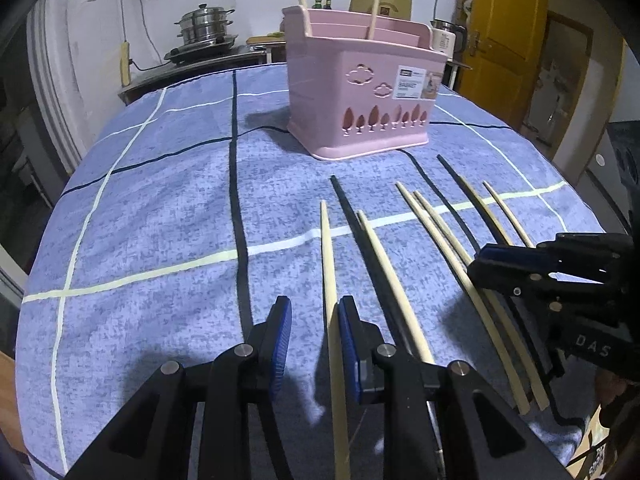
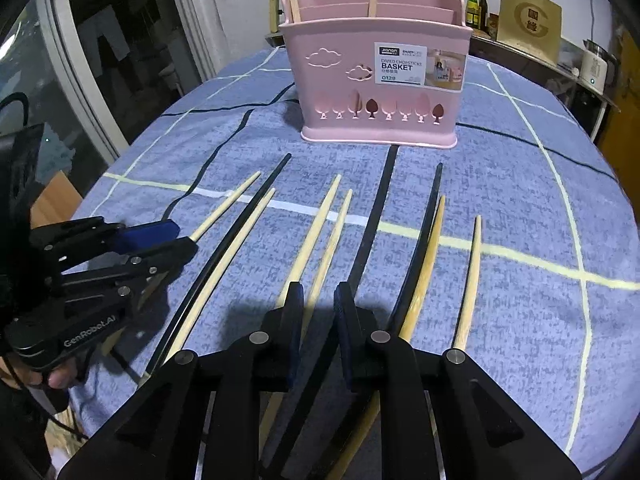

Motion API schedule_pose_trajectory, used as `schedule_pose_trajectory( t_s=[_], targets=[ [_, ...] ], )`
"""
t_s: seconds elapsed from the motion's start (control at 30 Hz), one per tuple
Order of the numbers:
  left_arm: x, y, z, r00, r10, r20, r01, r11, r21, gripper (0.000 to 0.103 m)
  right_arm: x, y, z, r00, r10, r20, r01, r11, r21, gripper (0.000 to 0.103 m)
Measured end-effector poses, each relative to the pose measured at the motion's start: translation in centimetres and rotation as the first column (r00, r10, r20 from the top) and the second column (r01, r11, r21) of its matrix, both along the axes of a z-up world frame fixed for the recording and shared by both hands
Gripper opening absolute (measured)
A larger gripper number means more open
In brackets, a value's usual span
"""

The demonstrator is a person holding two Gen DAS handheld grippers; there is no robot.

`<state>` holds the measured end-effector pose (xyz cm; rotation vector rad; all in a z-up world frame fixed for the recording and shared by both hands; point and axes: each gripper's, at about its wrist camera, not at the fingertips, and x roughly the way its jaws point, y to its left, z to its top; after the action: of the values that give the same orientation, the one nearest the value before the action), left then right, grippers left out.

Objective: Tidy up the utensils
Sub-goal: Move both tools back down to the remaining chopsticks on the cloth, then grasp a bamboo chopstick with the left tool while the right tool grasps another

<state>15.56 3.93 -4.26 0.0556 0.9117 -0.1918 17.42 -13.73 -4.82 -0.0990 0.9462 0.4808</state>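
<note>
Chopsticks [image 1: 330, 280] lie in a row on the blue checked cloth [image 1: 160, 200]. 1 pale stick runs between the left gripper's [image 1: 314, 320] parted, empty jaws; the right gripper's [image 2: 318, 304] jaws, also apart, hover over another. Beyond stands the pink basket [image 2: 380, 80] holding 2 sticks.

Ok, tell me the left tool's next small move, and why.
Probably lower the left tool a little further and close on the leftmost bamboo chopstick. Its jaws stand apart with that chopstick lying between them on the cloth, nothing gripped, and the pink basket already holds two.
</note>
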Motion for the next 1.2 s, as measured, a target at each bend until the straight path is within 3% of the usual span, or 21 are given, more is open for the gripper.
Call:
schedule_pose_trajectory(
  t_s=[0.27, 0.8, 0.9, 1.1, 1.2],
  targets=[
    [2.8, 0.2, 0.2, 0.999, 0.024, -0.039, -0.023, 0.999, 0.026, 0.024, 3.2, 0.3, 0.1, 1.000, -0.024, -0.017, 0.024, 1.000, -0.012, 0.016],
    [8.1, -1.3, 0.5, 0.986, -0.117, -0.121, 0.126, 0.990, 0.071, 0.025, 6.5, 1.1, 0.2, 0.996, -0.037, -0.076, 0.035, 0.999, -0.025, 0.015],
    [8.2, -1.4, 0.5, 0.986, -0.111, -0.121, 0.121, 0.990, 0.075, 0.024, 6.8, 1.5, 0.2, 0.997, -0.040, -0.073, 0.037, 0.998, -0.043, 0.008],
    [8.2, -2.7, 0.5, 0.983, -0.129, -0.127, 0.143, 0.984, 0.104, 0.006, 7.1, 1.4, 0.1, 0.996, -0.043, -0.079, 0.041, 0.999, -0.028, 0.007],
    [8.2, -3.1, 0.5, 0.984, -0.128, -0.124, 0.142, 0.983, 0.118, 0.005, 7.0, 0.9, 0.2, 0.995, -0.044, -0.085, 0.043, 0.999, -0.011, 0.006]
  ],
)
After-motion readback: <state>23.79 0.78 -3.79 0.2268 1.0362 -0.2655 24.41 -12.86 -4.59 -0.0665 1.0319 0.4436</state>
